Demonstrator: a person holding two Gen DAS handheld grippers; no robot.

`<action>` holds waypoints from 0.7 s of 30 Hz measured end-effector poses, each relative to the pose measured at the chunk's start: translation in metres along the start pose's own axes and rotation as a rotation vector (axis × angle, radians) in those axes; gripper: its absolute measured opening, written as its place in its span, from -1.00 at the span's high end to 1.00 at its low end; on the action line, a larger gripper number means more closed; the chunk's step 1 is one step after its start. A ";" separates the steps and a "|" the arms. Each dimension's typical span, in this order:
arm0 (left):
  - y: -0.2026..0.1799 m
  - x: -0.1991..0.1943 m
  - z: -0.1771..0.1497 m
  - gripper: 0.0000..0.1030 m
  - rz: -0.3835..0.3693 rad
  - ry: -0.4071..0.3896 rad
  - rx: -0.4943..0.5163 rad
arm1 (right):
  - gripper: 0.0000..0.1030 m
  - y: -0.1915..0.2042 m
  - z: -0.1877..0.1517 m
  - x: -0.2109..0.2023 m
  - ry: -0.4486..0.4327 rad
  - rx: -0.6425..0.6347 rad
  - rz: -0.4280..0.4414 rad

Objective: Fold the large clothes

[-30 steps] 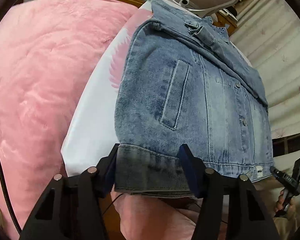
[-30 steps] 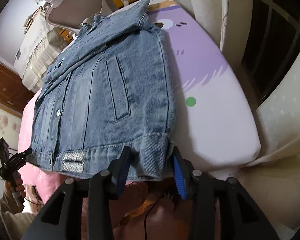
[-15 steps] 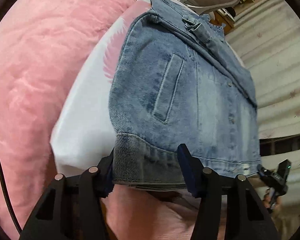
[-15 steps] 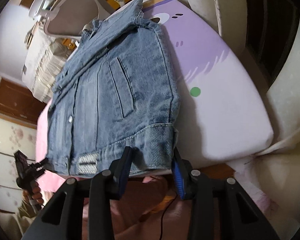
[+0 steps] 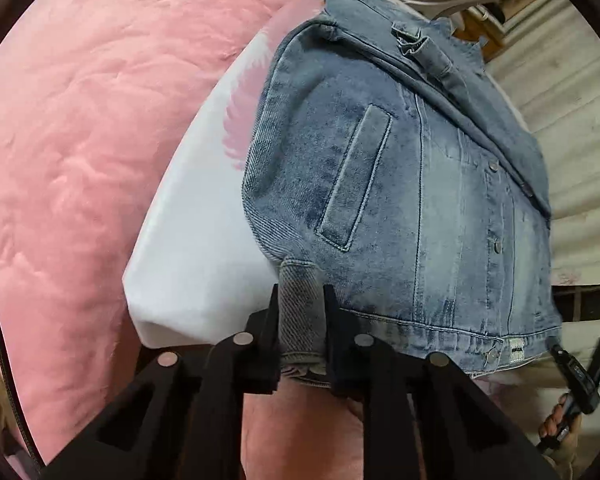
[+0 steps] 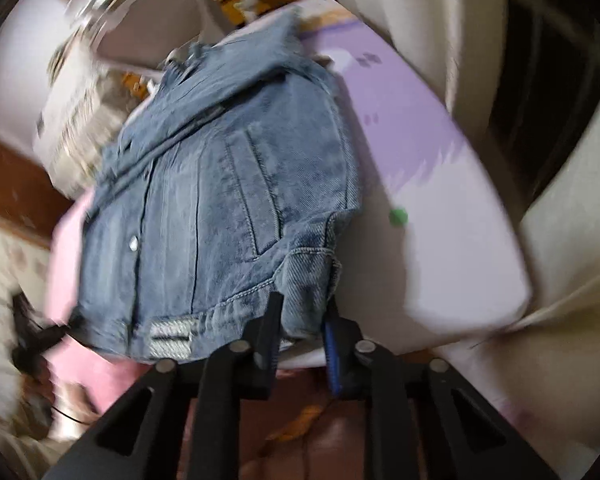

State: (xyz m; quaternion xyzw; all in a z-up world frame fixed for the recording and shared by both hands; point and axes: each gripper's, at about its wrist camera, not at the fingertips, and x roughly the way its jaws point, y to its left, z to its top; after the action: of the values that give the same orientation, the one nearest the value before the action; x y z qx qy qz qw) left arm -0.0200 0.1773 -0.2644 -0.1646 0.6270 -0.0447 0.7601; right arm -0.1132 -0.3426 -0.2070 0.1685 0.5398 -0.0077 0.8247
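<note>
Tools (image 5: 300,332) steeply downward, closing on jacket hem (image 5: 300,312)

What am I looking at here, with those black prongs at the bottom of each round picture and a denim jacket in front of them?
No robot is at work: a person holds a hand-held pinching tool in each hand, and each carries a wide-angle camera looking along its two prongs. One picture comes from the left tool, the other from the right tool. The right view is blurred. A denim jacket lies on a white cushion beside a pink blanket; in the right view the cushion's print is purple. Each tool's jaws are closing on a bottom corner of the jacket, with denim bunched between them, ready for a fold.
</note>
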 end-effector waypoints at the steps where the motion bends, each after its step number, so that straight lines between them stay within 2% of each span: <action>1: -0.006 -0.004 0.001 0.77 0.026 0.003 0.010 | 0.77 0.005 0.001 -0.005 -0.013 -0.028 -0.011; 2: -0.015 -0.010 0.004 0.78 0.056 0.004 0.022 | 0.79 0.014 0.003 -0.012 -0.034 -0.064 -0.019; 5: -0.025 -0.027 0.012 0.79 0.065 -0.007 -0.012 | 0.82 0.032 0.015 -0.038 -0.112 -0.123 -0.017; 12: -0.045 -0.078 0.039 0.81 0.000 -0.098 -0.116 | 0.87 0.053 0.060 -0.077 -0.237 -0.171 -0.002; 16: -0.048 -0.113 0.073 0.81 -0.079 -0.178 -0.187 | 0.88 0.061 0.096 -0.090 -0.301 -0.184 -0.006; 21: -0.065 -0.127 0.135 0.81 -0.112 -0.225 -0.217 | 0.88 0.062 0.156 -0.092 -0.354 -0.136 -0.002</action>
State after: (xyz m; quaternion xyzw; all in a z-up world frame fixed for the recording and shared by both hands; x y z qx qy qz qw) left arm 0.0932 0.1775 -0.1035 -0.2843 0.5291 0.0000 0.7995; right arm -0.0011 -0.3443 -0.0521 0.1079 0.3859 -0.0019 0.9162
